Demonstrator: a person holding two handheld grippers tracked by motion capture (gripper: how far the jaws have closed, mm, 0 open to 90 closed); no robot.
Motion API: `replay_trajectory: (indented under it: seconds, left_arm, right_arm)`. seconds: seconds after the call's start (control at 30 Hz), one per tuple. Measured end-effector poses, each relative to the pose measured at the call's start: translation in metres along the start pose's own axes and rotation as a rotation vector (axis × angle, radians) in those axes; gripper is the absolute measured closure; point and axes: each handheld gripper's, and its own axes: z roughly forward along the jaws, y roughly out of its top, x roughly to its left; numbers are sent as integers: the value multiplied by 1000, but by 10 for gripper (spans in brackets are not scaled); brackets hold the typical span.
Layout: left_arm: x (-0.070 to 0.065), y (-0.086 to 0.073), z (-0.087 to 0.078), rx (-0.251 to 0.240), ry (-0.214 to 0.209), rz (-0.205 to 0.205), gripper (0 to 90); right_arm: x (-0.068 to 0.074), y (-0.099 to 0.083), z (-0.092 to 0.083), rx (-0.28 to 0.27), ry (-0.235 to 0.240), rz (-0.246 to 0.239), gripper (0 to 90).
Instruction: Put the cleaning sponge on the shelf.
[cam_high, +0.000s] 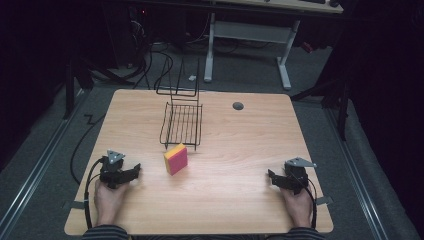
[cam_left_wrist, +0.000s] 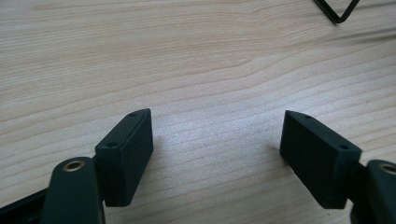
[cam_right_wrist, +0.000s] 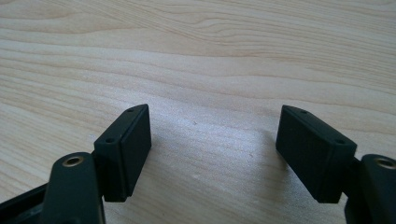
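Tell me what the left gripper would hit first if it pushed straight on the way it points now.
Probably the sponge. The left gripper, jaws open, points across the table toward it. The left gripper view shows bare wood ahead, so it might just miss.

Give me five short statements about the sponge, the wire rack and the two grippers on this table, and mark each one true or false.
1. The sponge lies inside the wire rack. False: it sits on the table, just in front of the rack.
2. The left gripper has its jaws apart with nothing between them. True.
3. The right gripper is shut on the sponge. False: its jaws are open over bare wood.
4. The sponge is yellow and pink. True.
5. The sponge lies nearer the right gripper than the left. False: it is nearer the left.
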Motion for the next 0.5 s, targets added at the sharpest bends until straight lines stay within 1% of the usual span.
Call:
replay_trajectory:
  seconds: [0.17,0.47,0.5]
  left_arm:
    - [-2,1,1,2,-19,20,261]
    - [-6,1,1,2,-12,16,240]
    - [-6,1,1,4,-13,16,233]
  right_arm:
    - [0,0,0,0,0,0,267]
    - [0,0,0,1,3,-3,265]
    - [-1,0,0,-1,3,-10,265]
